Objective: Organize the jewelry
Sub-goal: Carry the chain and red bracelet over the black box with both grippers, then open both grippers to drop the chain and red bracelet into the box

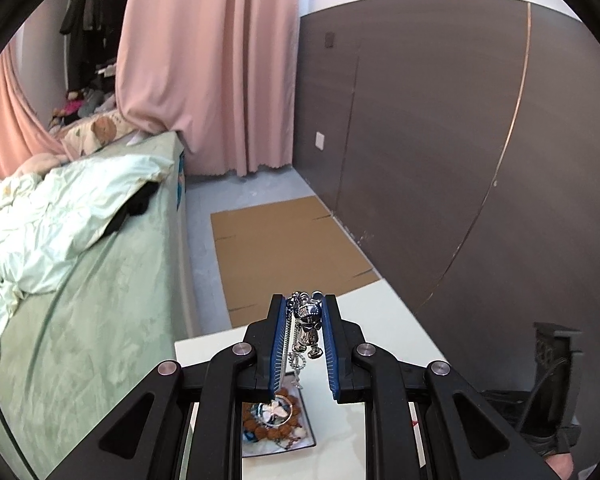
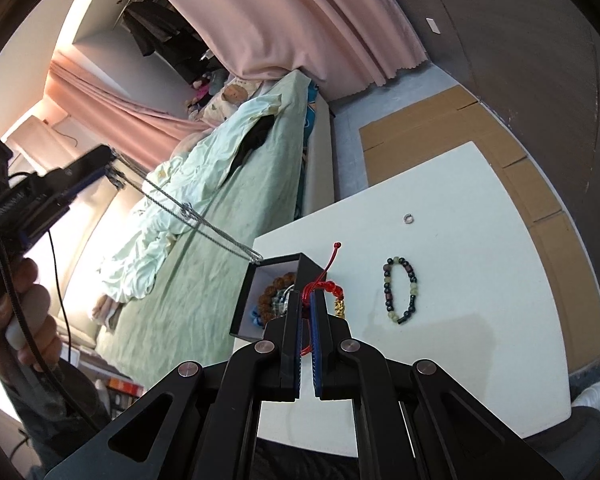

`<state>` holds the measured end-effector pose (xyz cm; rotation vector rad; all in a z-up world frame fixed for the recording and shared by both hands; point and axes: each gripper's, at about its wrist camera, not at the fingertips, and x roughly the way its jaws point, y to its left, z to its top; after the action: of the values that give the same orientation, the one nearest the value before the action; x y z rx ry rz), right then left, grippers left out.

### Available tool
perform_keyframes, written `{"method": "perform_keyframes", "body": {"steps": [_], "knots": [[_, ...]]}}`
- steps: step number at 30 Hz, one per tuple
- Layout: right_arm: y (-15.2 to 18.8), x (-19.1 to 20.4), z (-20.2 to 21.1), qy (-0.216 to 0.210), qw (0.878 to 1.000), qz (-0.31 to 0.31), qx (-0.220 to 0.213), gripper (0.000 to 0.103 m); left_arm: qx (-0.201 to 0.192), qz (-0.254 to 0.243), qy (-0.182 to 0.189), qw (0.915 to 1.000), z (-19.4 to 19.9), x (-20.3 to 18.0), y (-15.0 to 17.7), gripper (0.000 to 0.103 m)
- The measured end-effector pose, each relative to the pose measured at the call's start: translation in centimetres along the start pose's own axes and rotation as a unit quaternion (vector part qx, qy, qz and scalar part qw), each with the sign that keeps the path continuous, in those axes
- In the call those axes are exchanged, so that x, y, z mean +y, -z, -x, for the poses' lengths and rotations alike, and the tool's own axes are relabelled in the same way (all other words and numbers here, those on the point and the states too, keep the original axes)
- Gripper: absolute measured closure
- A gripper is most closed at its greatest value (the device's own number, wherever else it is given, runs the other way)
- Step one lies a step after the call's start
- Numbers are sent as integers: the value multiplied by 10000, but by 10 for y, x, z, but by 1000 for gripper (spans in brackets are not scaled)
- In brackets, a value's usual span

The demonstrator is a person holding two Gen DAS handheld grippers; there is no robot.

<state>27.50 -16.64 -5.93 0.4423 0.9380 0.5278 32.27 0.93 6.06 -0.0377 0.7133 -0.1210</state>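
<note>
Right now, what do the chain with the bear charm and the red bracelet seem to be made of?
The chain with the bear charm, held in the left gripper, looks like polished silver-coloured metal: it gives bright mirror glints. The red bracelet, pinched in the right gripper, appears to be woven cord with glossy gold-coloured beads, possibly metal; that is unclear.

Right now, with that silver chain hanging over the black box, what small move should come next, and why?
Probably lower the left gripper. It pinches the silver chain necklace with its bear charm up high, while the chain's far end only reaches the rim of the open black jewelry box, so most of it is outside.
</note>
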Motion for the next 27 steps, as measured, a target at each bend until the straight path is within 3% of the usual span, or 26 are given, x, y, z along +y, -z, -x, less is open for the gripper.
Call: {"method": "perform_keyframes", "body": {"steps": [18,27], "knots": [[0,15,-28,123,9996,57,236,98,559,495,119,9971,-75,47,46,84],[-10,28,-48,46,9993,96,350,98,841,573,296,9944,-84,63,66,83]]}}
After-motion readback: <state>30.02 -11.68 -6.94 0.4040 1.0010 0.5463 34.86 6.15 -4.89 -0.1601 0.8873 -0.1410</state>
